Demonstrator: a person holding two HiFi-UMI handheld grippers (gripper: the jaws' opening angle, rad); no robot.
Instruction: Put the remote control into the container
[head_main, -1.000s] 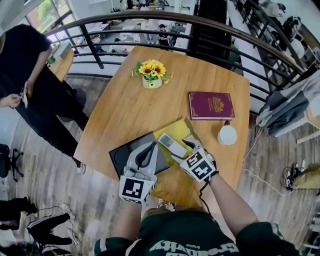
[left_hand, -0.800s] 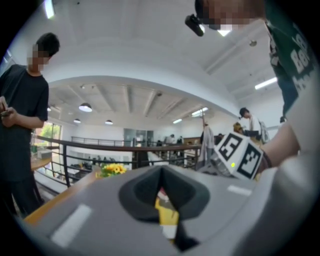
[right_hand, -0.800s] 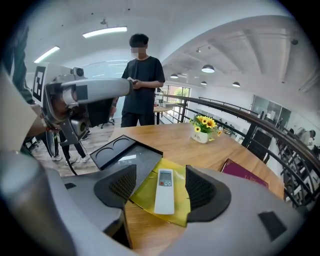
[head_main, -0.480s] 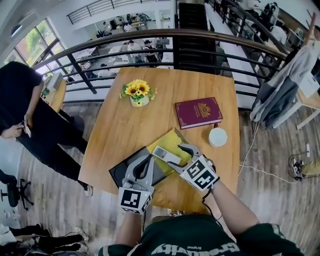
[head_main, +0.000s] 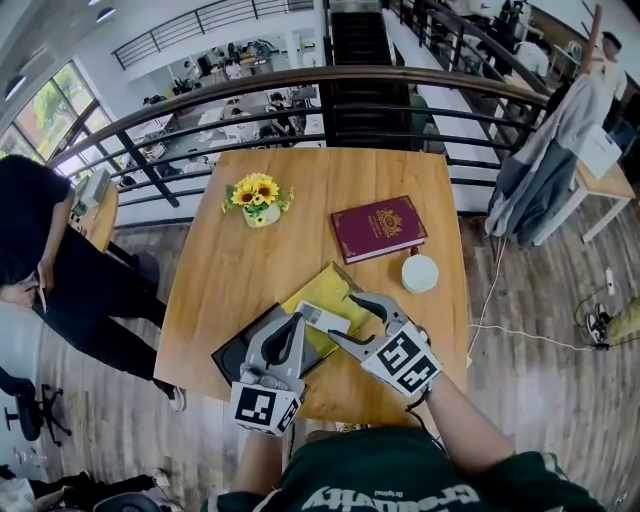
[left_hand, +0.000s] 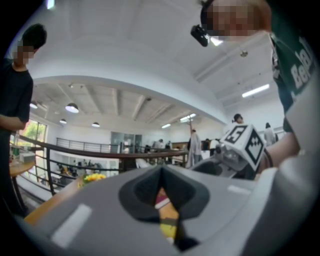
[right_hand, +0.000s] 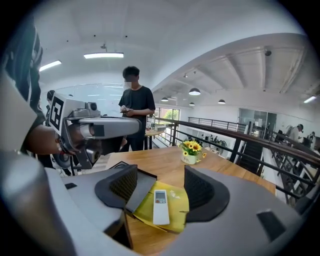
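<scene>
1. A person in black (head_main: 45, 240) stood on the floor off the left side of the wooden table (head_main: 225, 270), well apart from both grippers.
2. The dark flat container (head_main: 236, 350) lay near the table's front-left edge.
3. The left gripper (head_main: 293, 323) pointed over the container's right part. In the left gripper view its 2 jaws were clenched together in 1 seam, with nothing gripped between them.
4. A small pot of sunflowers (head_main: 255, 197) stood far back on the table, well apart from the container.
5. The remote control (head_main: 322, 318) lay flat, face up, on a yellow folder (head_main: 328, 288) just right of the container, not inside it. The folder's near-left edge met the container's right edge.
6. The right gripper (head_main: 340, 318) reached in from the right at the remote control. In the right gripper view its 2 jaws were released and wide apart, 1 on each side of the remote control, with a clear gap on both sides.
7. A dark red book (head_main: 378, 228) lay behind the right gripper.
8. A white round object (head_main: 420, 272) sat near the book's front-right corner.
</scene>
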